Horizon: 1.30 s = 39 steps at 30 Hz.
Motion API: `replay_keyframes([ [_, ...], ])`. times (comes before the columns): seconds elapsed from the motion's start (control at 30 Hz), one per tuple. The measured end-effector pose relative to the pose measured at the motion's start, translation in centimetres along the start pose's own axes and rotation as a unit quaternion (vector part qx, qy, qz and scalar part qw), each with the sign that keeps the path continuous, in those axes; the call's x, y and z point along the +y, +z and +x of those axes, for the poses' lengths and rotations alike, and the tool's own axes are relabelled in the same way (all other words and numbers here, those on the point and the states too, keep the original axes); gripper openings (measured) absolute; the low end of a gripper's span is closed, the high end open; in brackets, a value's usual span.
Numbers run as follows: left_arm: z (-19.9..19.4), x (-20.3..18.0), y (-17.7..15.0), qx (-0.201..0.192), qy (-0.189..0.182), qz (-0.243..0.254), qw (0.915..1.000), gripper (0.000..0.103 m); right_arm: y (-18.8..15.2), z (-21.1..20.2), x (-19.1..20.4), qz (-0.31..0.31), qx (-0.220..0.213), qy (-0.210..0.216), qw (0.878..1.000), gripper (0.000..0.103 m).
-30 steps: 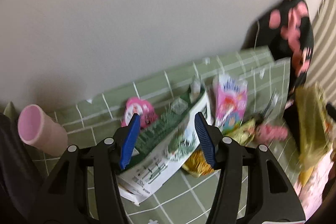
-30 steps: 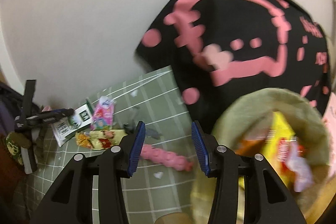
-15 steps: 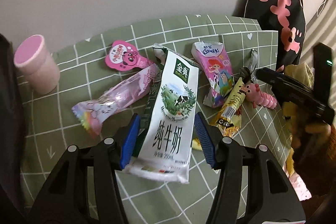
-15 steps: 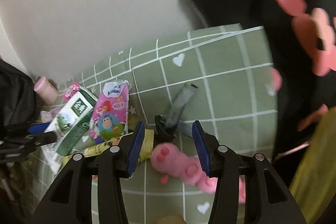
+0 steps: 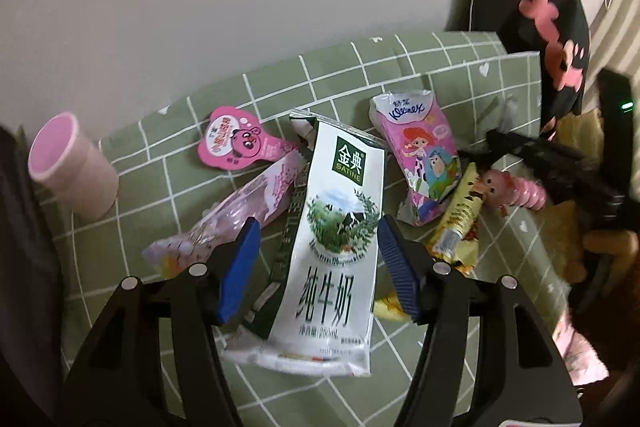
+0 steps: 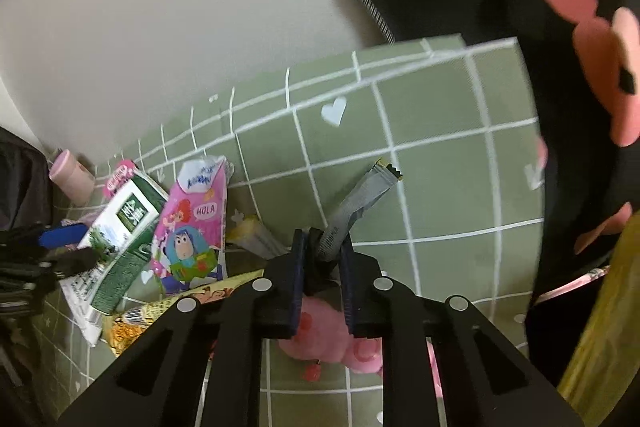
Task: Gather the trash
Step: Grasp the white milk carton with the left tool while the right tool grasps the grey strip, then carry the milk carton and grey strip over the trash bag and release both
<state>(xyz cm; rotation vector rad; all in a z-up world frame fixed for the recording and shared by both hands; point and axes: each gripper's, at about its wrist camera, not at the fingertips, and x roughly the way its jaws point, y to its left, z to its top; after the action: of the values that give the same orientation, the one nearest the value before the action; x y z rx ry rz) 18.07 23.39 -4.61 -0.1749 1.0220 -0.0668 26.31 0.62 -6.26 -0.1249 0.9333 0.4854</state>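
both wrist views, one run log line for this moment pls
left gripper: open, astride milk carton | right gripper: shut on grey wrapper | tablecloth: trash remains

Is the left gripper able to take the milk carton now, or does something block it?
Probably yes: the left gripper is open, one finger on each side of the milk carton, nothing between.

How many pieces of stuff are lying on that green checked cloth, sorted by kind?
Milk carton: 1
Wrappers and sachets: 4, namely pink snack wrapper, tissue pack, yellow wrapper, grey sachet
Pink peel-off lid: 1
Pink cup: 1
Pink toy: 1
Total: 8
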Motion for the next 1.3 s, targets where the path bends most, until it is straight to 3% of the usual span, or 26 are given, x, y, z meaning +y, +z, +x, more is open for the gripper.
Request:
replay_keyframes([
  [0.53,4.2,-2.8,1.9,0.06,-0.003,0.04,0.9974,0.056,0.3,-5.0,-0.1,0.0,-0.032,-0.015,0.999,0.016],
  [0.77,3.0,-3.2,1.3,0.044,-0.004,0.03,0.9986,0.046,-0.7,-6.0,-0.5,0.006,-0.036,-0.013,0.999,0.016],
  [1.0,-0.5,-2.8,1.1,0.012,-0.008,0.013,0.9998,0.046,-1.2,-7.3,-0.8,0.007,-0.046,-0.005,0.999,0.016],
  [1.3,-3.4,-0.8,-0.1,-0.001,-0.005,-0.034,0.9994,0.045,-1.4,-8.1,-0.9,0.007,-0.052,0.008,0.999,0.016],
])
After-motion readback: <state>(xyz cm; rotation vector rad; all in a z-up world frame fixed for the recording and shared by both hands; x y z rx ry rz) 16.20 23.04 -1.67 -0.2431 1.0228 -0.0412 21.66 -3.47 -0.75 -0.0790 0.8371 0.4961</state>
